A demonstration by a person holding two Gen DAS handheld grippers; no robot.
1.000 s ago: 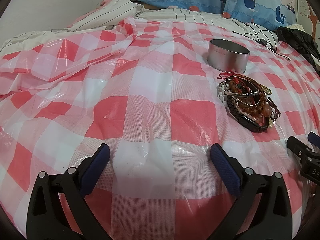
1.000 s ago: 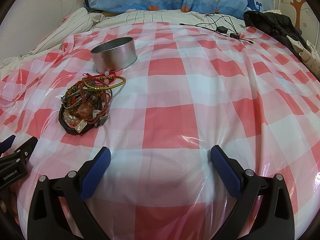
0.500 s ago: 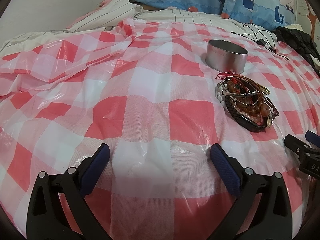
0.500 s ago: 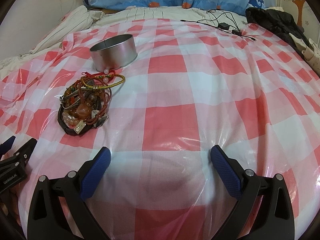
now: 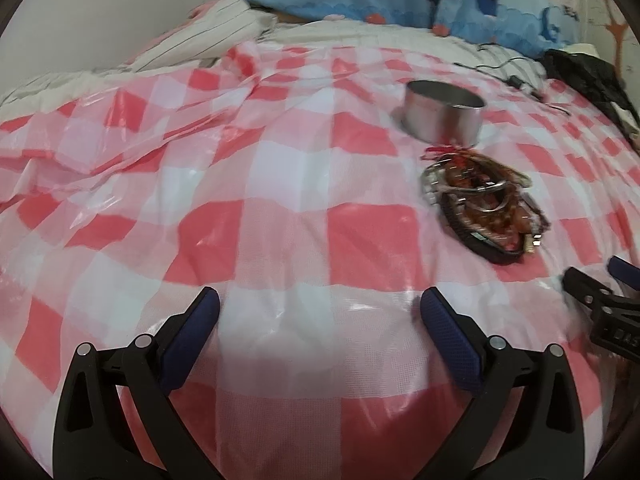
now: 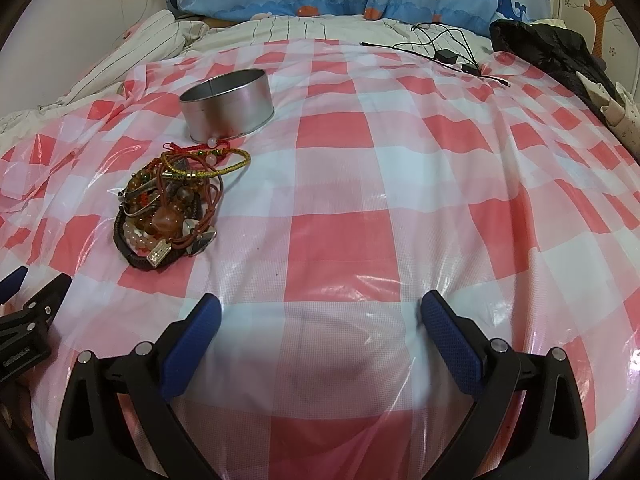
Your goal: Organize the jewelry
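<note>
a bed [image 6: 400,208] under a slick checked plastic sheet carried a round metal tin [image 6: 228,106], nothing visible inside it, with a tangled pile of bracelets [image 6: 172,208] lying just in front of the tin, its red cord touching the base. the left gripper [image 5: 320,320] and right gripper [image 6: 320,320] both hovered with jaws spread wide, holding nothing, well short of the pile. the likely trouble: cords and beads were interlocked, so pulling one would probably drag the rest, or skid it on the plastic
</note>
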